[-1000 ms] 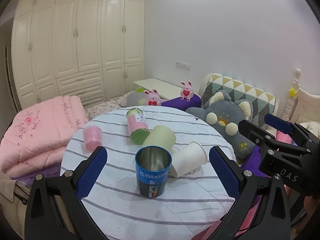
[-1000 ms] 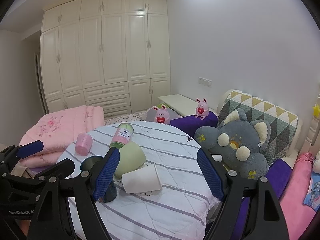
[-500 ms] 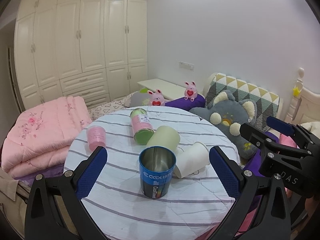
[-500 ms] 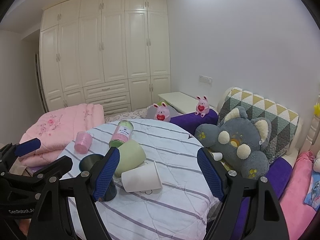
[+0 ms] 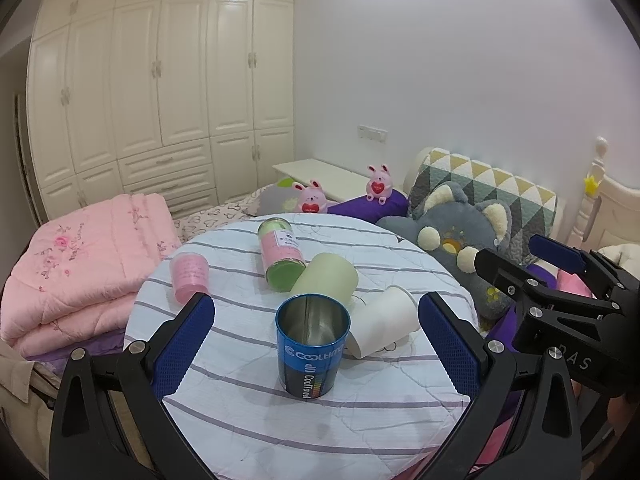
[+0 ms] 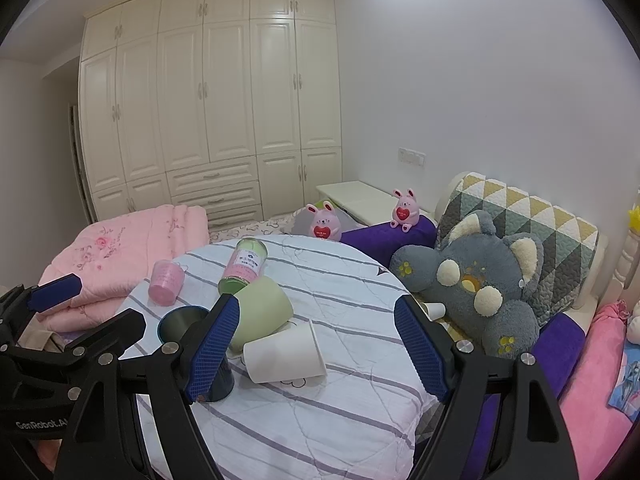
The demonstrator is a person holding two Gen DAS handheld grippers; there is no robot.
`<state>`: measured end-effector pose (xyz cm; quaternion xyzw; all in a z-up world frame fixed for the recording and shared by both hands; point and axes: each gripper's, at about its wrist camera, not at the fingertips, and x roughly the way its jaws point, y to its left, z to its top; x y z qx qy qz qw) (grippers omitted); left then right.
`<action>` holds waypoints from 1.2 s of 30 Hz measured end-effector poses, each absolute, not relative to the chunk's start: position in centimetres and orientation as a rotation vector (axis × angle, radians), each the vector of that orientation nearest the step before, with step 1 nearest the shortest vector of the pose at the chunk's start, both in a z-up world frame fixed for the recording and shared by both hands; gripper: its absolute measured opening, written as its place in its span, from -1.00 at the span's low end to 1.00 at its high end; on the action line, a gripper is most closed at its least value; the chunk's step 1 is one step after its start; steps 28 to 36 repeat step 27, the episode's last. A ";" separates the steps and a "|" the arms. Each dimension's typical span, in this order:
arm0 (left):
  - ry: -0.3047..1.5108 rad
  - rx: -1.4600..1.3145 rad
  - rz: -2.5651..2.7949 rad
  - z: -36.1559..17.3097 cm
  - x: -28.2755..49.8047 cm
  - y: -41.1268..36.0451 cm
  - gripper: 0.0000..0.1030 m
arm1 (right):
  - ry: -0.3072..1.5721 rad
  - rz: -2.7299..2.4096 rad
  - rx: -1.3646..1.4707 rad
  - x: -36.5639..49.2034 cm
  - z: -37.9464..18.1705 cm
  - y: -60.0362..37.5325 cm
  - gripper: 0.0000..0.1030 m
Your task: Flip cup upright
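Note:
A blue metal cup (image 5: pixel 312 350) stands upright on the round striped table (image 5: pixel 248 420). Behind it a pale green cup (image 5: pixel 325 278), a white paper cup (image 5: pixel 384 326) and a pink-green bottle (image 5: pixel 280 254) lie on their sides. A small pink cup (image 5: pixel 189 276) stands mouth down at the left. My left gripper (image 5: pixel 316 356) is open and empty, with the blue cup between its fingers' line of sight. My right gripper (image 6: pixel 318 350) is open and empty, above the white paper cup (image 6: pixel 284 356); the green cup (image 6: pixel 262 314) and blue cup (image 6: pixel 182 322) show at its left.
A folded pink quilt (image 5: pixel 80 264) lies left of the table. A grey plush toy (image 6: pixel 476 292) and a patterned cushion (image 6: pixel 532 224) sit at the right. Two pink bunny toys (image 6: pixel 324 224) sit behind. White wardrobes (image 6: pixel 208 100) fill the back wall.
Both grippers have drawn back and up a little from the table, so the cups look slightly lower and farther. The cups have not moved.

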<state>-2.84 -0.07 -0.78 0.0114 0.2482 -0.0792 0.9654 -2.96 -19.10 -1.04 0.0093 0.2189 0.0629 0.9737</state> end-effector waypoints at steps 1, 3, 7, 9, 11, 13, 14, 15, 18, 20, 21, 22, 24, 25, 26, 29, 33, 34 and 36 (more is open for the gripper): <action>0.503 0.021 -0.161 -0.8 -2.8 -0.1 1.00 | 0.443 0.127 0.019 -2.9 -1.0 -19.1 0.57; 0.504 0.020 -0.161 -0.8 -2.7 -0.1 1.00 | 0.445 0.129 0.020 -3.0 -1.1 -19.1 0.57; 0.503 0.021 -0.162 -0.8 -2.7 -0.1 1.00 | 0.453 0.127 0.015 -3.0 -1.2 -19.2 0.57; 0.496 0.017 -0.166 -0.8 -2.8 -0.1 1.00 | 0.459 0.128 0.017 -3.0 -1.3 -19.2 0.57; 0.490 0.021 -0.159 -0.9 -2.7 -0.2 1.00 | 0.465 0.130 0.017 -2.8 -1.4 -19.2 0.57; 0.485 0.024 -0.160 -0.9 -2.6 -0.3 1.00 | 0.467 0.130 0.016 -2.7 -1.4 -19.1 0.57; 0.487 0.026 -0.161 -1.0 -2.6 -0.3 1.00 | 0.469 0.131 0.015 -2.6 -1.4 -19.1 0.57; 0.491 0.028 -0.159 -1.1 -2.5 -0.4 1.00 | 0.471 0.132 0.015 -2.6 -1.4 -19.0 0.57; 0.495 0.028 -0.155 -1.3 -2.4 -0.3 1.00 | 0.473 0.133 0.014 -2.5 -1.5 -19.0 0.57; 0.498 0.025 -0.154 -1.4 -2.3 -0.1 1.00 | 0.478 0.135 0.012 -2.4 -1.6 -18.9 0.57; 0.500 0.024 -0.153 -1.4 -2.3 -0.1 1.00 | 0.481 0.136 0.012 -2.4 -1.7 -18.8 0.57; 0.502 0.023 -0.151 -1.4 -2.2 0.0 1.00 | 0.484 0.136 0.013 -2.3 -1.7 -18.8 0.57; 0.507 0.020 -0.150 -1.5 -2.1 0.0 1.00 | 0.492 0.137 0.013 -2.1 -1.9 -18.7 0.57; 0.508 0.020 -0.149 -1.6 -2.2 0.1 1.00 | 0.497 0.139 0.013 -2.0 -2.0 -18.6 0.57; 0.509 0.019 -0.150 -1.7 -2.2 0.2 1.00 | 0.499 0.141 0.013 -1.9 -2.0 -18.6 0.57; 0.513 0.020 -0.152 -1.8 -2.1 0.2 1.00 | 0.502 0.142 0.013 -1.8 -2.1 -18.5 0.57; 0.513 0.020 -0.152 -1.8 -2.1 0.2 1.00 | 0.502 0.142 0.013 -1.8 -2.1 -18.5 0.57; 0.513 0.020 -0.152 -1.8 -2.1 0.2 1.00 | 0.502 0.142 0.013 -1.8 -2.1 -18.5 0.57; 0.513 0.020 -0.152 -1.8 -2.1 0.2 1.00 | 0.502 0.142 0.013 -1.8 -2.1 -18.5 0.57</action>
